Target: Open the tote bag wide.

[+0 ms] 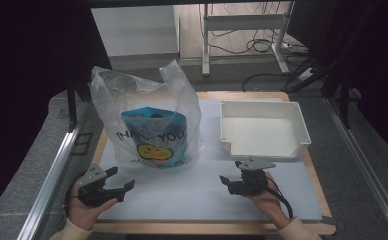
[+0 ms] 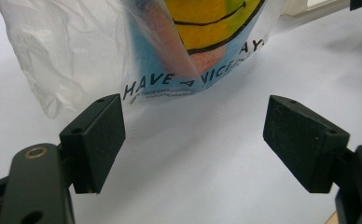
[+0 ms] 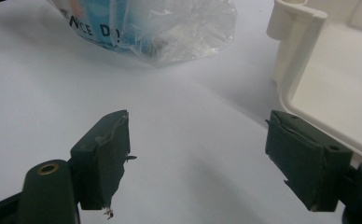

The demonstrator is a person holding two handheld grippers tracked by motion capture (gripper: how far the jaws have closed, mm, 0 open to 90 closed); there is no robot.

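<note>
Between tools: upright bag (image 1: 154,125) (handles up)

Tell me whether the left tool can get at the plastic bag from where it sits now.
Probably yes. The left tool is open and points at the plastic bag, which stands just ahead of it on the white mat. Bare mat lies between them, and the tray stands off to the other side.

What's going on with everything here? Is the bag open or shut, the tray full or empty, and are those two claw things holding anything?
plastic bag: standing upright, mouth open, something blue inside.
white tray: empty, flat on the table.
left gripper: open, holding nothing, pointed at the bag.
right gripper: open, holding nothing, beside the tray.
</note>
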